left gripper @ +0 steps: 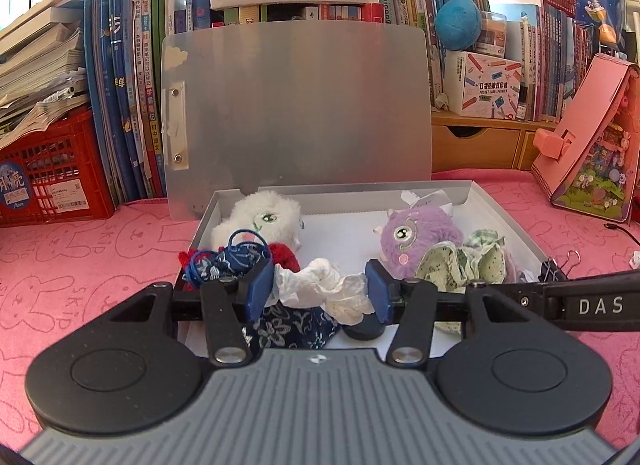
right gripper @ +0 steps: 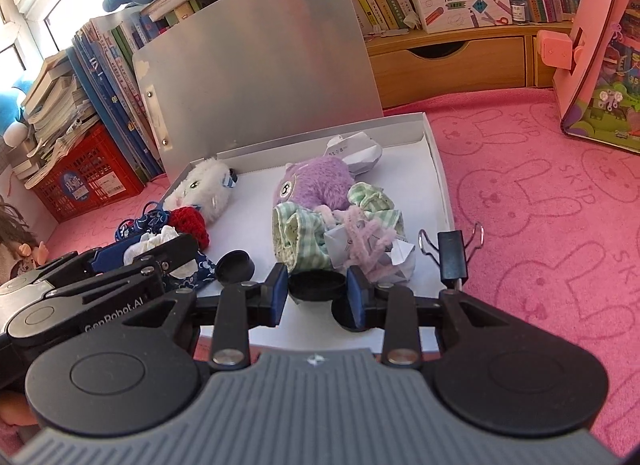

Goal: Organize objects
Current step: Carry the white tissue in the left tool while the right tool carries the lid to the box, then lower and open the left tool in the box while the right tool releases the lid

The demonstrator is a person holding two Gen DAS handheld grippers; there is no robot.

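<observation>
An open grey box [left gripper: 500, 217] sits on the pink cloth with its lid standing upright. Inside lie a white plush [left gripper: 264, 217], a purple plush [left gripper: 416, 237], a green checked cloth [left gripper: 460, 265], a blue floral cloth [left gripper: 292, 325] and a red knitted piece. My left gripper [left gripper: 318, 291] hangs over the box's front left part, shut on a crumpled white tissue [left gripper: 320, 285]. My right gripper [right gripper: 318, 295] is over the front edge, shut on a round black lid [right gripper: 316, 285]. Two more black lids lie nearby, one of them [right gripper: 236, 265] beside the left gripper.
A black binder clip [right gripper: 452, 253] is clamped on the box's right wall. Rows of books, a red crate [left gripper: 52, 169], a wooden drawer unit [left gripper: 476, 141] and a leaning pink case [left gripper: 592, 137] ring the back. A small doll [right gripper: 24, 253] lies at far left.
</observation>
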